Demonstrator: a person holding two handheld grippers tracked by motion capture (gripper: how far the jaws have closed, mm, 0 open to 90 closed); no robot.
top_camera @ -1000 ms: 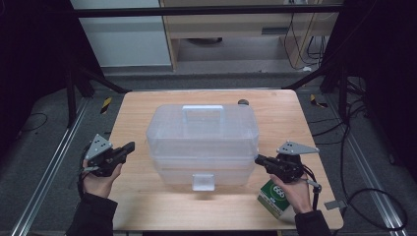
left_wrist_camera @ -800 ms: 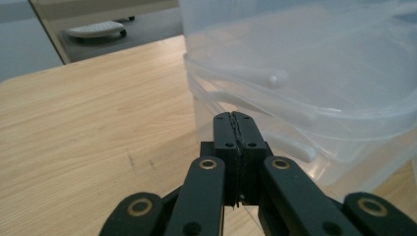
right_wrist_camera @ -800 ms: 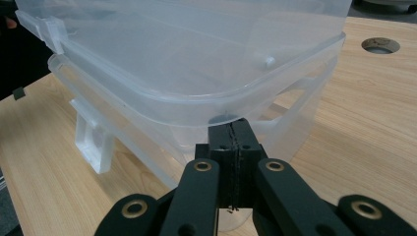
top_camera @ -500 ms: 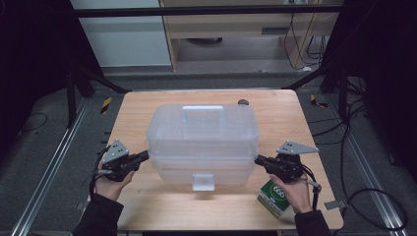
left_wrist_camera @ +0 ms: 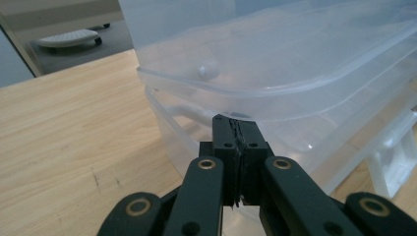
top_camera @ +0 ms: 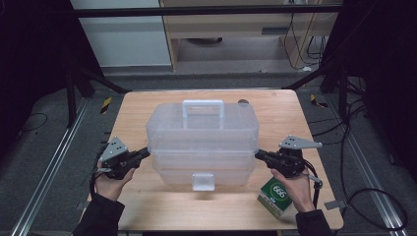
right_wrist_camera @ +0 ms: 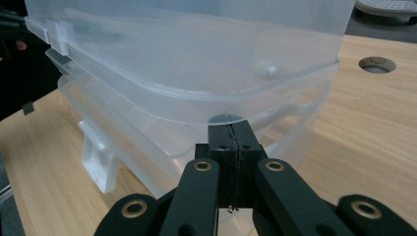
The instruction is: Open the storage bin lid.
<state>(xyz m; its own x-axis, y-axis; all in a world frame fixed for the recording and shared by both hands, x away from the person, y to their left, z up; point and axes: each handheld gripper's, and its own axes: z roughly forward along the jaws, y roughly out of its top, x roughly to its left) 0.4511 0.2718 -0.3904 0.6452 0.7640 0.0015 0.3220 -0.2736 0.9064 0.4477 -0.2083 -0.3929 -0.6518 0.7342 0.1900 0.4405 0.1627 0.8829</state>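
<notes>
Translucent plastic storage box (top_camera: 202, 142) with white top handle (top_camera: 203, 105) and front latch (top_camera: 203, 181), centred on the pale wooden table (top_camera: 137, 105). Left gripper (top_camera: 145, 152) at the box's left end, jaws pressed together with nothing between, tips (left_wrist_camera: 236, 129) tucked just under the lid's rim. Right gripper (top_camera: 257, 154) likewise closed and empty, tips (right_wrist_camera: 229, 125) under the rim at the right end. Green-and-white carton (top_camera: 276, 195) at the near right corner, beside the right hand (top_camera: 295, 189). Round hole (top_camera: 243, 103) in the tabletop behind the box. Grey floor, metal rails and cables around the table; wooden shelving beyond.
</notes>
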